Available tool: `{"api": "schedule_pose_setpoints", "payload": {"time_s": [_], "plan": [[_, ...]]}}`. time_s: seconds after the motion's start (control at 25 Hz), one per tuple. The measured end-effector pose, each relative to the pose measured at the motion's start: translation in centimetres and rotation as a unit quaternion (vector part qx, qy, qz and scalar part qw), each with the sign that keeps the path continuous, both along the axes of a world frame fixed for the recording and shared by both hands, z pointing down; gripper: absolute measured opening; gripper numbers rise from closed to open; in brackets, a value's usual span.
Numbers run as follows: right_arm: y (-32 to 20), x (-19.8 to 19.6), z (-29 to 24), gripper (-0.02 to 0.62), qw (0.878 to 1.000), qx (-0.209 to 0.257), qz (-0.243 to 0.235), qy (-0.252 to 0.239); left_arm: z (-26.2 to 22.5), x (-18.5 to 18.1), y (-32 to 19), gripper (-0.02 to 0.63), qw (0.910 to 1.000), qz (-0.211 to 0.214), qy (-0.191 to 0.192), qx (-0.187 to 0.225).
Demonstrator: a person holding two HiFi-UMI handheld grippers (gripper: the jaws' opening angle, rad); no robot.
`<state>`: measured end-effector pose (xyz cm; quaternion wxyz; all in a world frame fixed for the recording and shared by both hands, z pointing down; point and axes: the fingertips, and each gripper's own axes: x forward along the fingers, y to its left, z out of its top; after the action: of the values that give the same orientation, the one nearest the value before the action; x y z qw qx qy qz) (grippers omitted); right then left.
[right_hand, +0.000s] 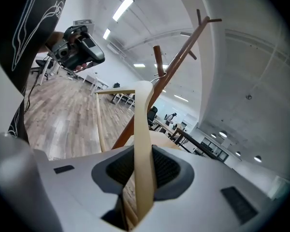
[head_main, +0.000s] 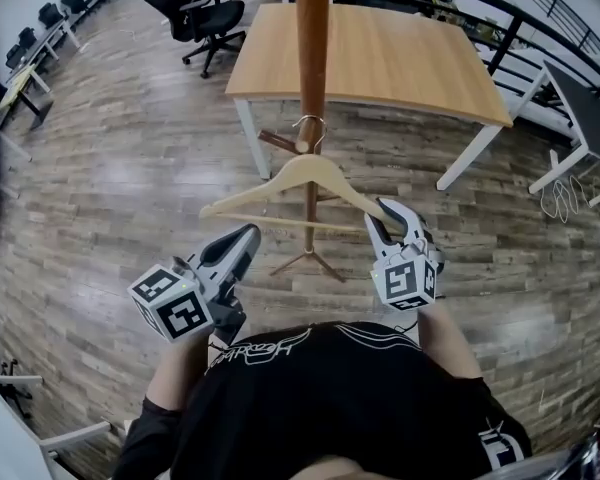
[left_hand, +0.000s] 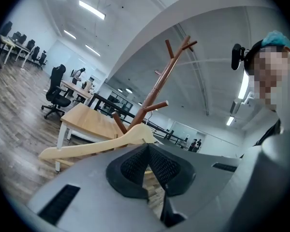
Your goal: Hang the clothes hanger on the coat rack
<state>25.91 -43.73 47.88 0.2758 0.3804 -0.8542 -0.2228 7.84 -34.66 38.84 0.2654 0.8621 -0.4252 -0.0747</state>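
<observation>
hanger [head_main: 265,183]: pale curved wood | right gripper [right_hand: 144,154]: clamps it

Wood table [head_main: 380,63], white legs, on plank floor [head_main: 110,188]. Black office chair [head_main: 195,13] left of table. Row of chairs [head_main: 65,3] far left of table. Grey desk [head_main: 585,118] right of table, white cables [head_main: 560,200] on the floor there. Black railing [head_main: 500,23] behind table.

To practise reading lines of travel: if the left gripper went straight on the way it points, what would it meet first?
Probably the wooden hanger, whose arm crosses just beyond the left gripper; depth is unclear.
</observation>
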Motion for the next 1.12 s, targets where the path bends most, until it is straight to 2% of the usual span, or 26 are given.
{"api": "schedule_pose_setpoints", "payload": {"time_s": [0.16, 0.48, 0.64, 0.76, 0.88, 1.0, 1.12], "plan": [[-0.8, -0.1, 0.9, 0.123, 0.999, -0.031, -0.012, -0.009, 0.2, 0.0, -0.2, 0.008, 1.0, -0.006, 0.005, 0.002], [-1.9, -1.0, 1.3, 0.123, 0.99, -0.112, -0.038, -0.076, -0.2, -0.3, -0.8, 0.008, 0.9998, -0.008, 0.01, 0.012], [-2.1, -0.2, 1.3, 0.148, 0.984, -0.136, -0.019, -0.114, -0.6, 0.1, -1.1, 0.008, 0.9997, 0.005, 0.008, 0.021], [-1.3, 1.5, 1.1, 0.192, 0.977, -0.152, 0.0, -0.148, -0.8, 0.7, -1.0, 0.008, 0.9995, 0.015, 0.015, 0.023], [0.0, 3.7, -0.1, 0.199, 0.972, -0.16, 0.03, -0.172, -1.0, 1.2, -0.7, 0.008, 0.9991, 0.032, 0.016, 0.024], [2.3, 4.6, -2.1, 0.199, 0.959, -0.184, 0.057, -0.21, -1.1, 1.6, 0.3, 0.008, 0.9984, 0.05, 0.018, 0.019], [5.0, 4.5, -5.4, 0.199, 0.938, -0.189, 0.059, -0.285, -1.3, 1.6, 1.5, 0.008, 0.9975, 0.064, 0.023, 0.018]]}}
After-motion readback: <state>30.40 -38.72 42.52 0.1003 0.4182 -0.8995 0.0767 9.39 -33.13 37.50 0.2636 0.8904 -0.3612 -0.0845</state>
